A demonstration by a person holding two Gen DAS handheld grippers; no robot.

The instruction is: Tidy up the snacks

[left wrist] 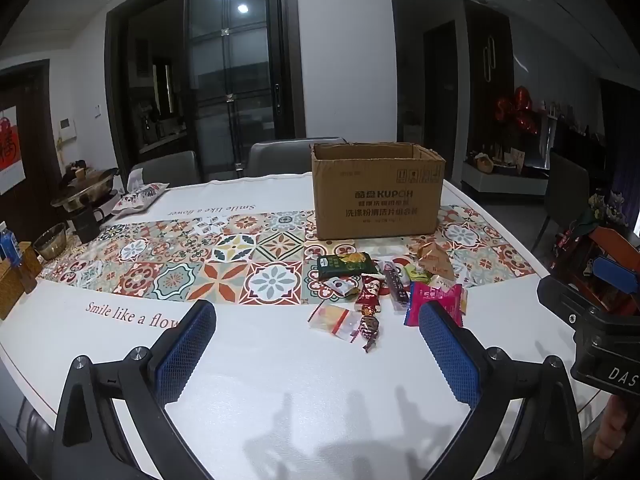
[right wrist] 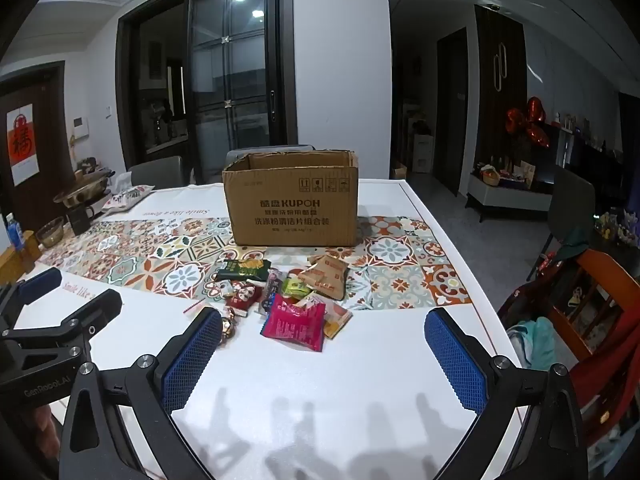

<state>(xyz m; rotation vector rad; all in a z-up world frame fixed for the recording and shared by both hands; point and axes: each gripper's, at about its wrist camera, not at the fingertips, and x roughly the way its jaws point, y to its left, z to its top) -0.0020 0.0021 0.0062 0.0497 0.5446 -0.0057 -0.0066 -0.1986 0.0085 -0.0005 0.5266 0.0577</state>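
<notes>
Nearest the cameras, both tongs hang above the white counter [left wrist: 280, 380], each tilted downward with its blue pads spread wide and nothing between them. The left tongs [left wrist: 316, 320] are seen from their own wrist camera; the right tongs [right wrist: 324, 328] from theirs, with the left tool's black body at that view's left edge. Beyond the pads lies the snack pile [right wrist: 288, 292], loose on the counter where white cloth meets the tiled band [left wrist: 180, 268]. Its near members are a pink packet [right wrist: 294, 322], a clear packet [left wrist: 332, 320] and a foil-wrapped candy [left wrist: 369, 330]; behind these sit a red packet [right wrist: 242, 298], a green packet [left wrist: 346, 266] and a tan packet [right wrist: 326, 276], several touching or overlapping. Just behind the pile stands an open box [right wrist: 294, 204], upright on the tiled band, flaps raised. At far left are a bowl [left wrist: 50, 240], a pot [left wrist: 86, 192] and a printed bag [left wrist: 138, 198].
</notes>
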